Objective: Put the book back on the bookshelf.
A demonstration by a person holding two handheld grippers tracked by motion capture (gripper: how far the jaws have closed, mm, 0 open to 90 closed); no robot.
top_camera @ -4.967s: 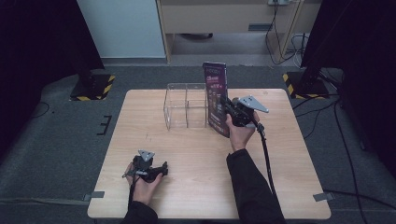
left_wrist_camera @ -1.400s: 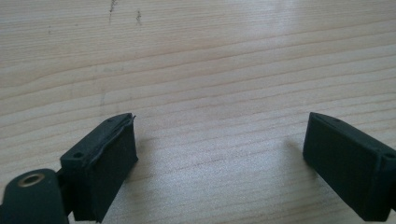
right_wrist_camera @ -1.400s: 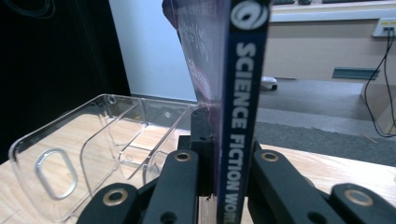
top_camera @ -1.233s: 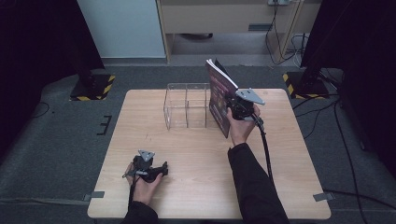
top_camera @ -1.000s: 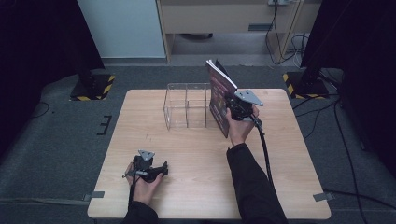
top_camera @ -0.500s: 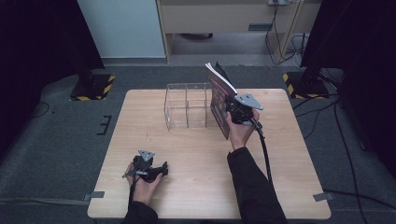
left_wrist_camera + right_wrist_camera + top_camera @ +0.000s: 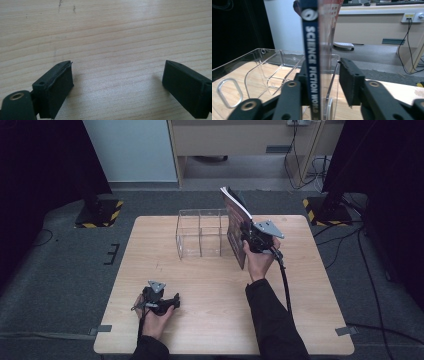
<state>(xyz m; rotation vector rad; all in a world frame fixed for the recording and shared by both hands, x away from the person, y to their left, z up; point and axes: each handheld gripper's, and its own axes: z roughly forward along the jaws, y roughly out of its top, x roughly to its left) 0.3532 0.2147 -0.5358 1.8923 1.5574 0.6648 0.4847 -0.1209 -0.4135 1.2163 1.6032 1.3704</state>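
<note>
Magazine [image 7: 235, 227], one in number, stands upright on its lower edge beside the right end of the clear acrylic organizer [image 7: 200, 232], toward the far edge of the tabletop [image 7: 210, 320]. Its spine [image 7: 311, 50] carries the title "SCIENCE FICTION WORLD" and faces the right gripper view. One organizer is present, and the high view shows it divided into two open-topped compartments; both are see-through and hold nothing.

Right gripper [image 7: 252, 237] is positioned at the magazine, with one jaw on each side of the spine. Its jaws have just been opening. The left jaw lies close against the spine, and the right jaw stands clear of the cover with a visible gap. The pads do not press on the magazine. One hand [image 7: 259, 262] carries this gripper, and one cable trails from it along the sleeve.

Left gripper [image 7: 172, 301] rests low over the near-left part of the tabletop, well apart from the organizer. Its two jaws stand wide, with bare wood grain between them.
</note>
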